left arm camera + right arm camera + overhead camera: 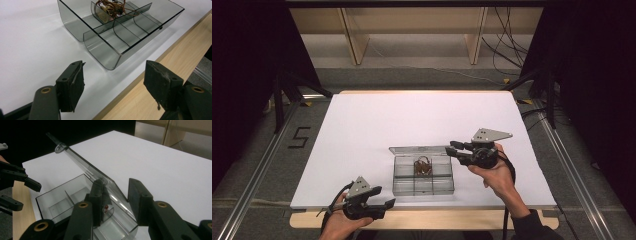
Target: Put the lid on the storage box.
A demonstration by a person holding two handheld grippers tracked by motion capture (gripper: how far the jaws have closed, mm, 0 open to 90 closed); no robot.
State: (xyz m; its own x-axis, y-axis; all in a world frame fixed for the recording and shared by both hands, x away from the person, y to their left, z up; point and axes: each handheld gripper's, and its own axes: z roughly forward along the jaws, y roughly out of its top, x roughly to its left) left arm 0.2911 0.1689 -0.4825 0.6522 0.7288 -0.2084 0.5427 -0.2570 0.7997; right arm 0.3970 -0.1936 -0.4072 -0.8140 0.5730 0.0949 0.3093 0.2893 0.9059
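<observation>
The left gripper [379, 206] sits at the near edge of the table, held in the person's left hand [338, 226], its jaws spread wide with nothing between them. In the left gripper view the two black pads [72, 85] stand well apart, one over the white table surface [30, 50], the other over the bare wooden edge strip [140, 100]. They aim at the near corner of a clear smoky plastic compartment box [110, 47], which lies just ahead of them, not touched.

The right gripper [455, 149] is held in the right hand [494, 176] at the box's far right corner, its jaws pointing left. In the right gripper view its jaws are parted, and the edge of the box's open lid [82, 168] runs between them; whether the pads actually press on the lid cannot be told. The lid is tilted up, slanting away from the box toward its rounded tab at the far end.

The box [423, 172] rests on the white table top [372, 125] near the front edge, between the two grippers. Dividers split it into several compartments. A tangle of brown wire or cord [422, 166] lies in the middle compartment of the far row; the same bundle [110, 7] shows in the left gripper view. A small red item [106, 207] shows inside the box just beside the right gripper's jaw; it is too small to identify.
</observation>
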